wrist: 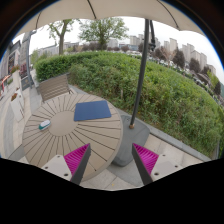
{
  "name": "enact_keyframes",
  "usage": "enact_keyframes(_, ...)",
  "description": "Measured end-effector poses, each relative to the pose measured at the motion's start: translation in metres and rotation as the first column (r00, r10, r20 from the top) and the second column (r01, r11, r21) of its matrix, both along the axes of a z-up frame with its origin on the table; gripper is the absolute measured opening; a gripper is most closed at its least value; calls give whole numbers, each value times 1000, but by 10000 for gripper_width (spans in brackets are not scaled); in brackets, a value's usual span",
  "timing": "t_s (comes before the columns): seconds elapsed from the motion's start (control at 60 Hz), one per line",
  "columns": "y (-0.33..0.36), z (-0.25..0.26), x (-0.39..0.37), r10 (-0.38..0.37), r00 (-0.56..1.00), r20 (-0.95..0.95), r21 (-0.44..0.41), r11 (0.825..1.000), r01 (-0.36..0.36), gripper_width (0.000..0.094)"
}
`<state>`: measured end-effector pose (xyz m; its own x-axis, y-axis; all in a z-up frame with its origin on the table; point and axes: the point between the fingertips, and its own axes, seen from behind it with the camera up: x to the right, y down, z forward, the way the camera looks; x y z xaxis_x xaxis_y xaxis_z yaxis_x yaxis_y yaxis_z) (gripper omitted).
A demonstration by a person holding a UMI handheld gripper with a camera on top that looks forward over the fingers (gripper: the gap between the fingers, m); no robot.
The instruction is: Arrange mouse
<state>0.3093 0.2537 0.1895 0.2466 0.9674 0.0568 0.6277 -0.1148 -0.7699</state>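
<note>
Nothing was really done yet. The mouse point(44, 124) sat on the round tabletop point(60, 140), well apart from the blue mousepad point(92, 110). Fingers point(112, 160) were wide open, holding nothing.

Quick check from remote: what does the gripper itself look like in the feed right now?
The gripper has two dark, near-black fingers, each with a bright magenta pad on its inner face. They narrow toward the tips. No cables, markings or sleeve show.

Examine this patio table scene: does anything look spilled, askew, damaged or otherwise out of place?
Nothing stands out. The mouse lies apart from the blue mousepad on the slatted table; gripper open, holding nothing.
</note>
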Motion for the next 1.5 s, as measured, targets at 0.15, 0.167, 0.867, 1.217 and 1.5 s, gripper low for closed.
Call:
enact_keyframes(0.15, -5, -2, 8, 20, 1000, 0, 19, 1000, -20, 853)
enact_keyframes(0.167, -6, -1, 9, 23, 1000, -1, 20, 1000, -23, 851)
enact_keyframes(0.867, -249, -32, -28, 257, 966, 24, -24, 966, -256, 862)
enact_keyframes(1.217, -386, -59, -83, 226, 974, -31, -49, 973, -227, 852)
enact_keyframes(1.5, -423, -116, -164, 207, 976, -72, -58, 976, -212, 853)
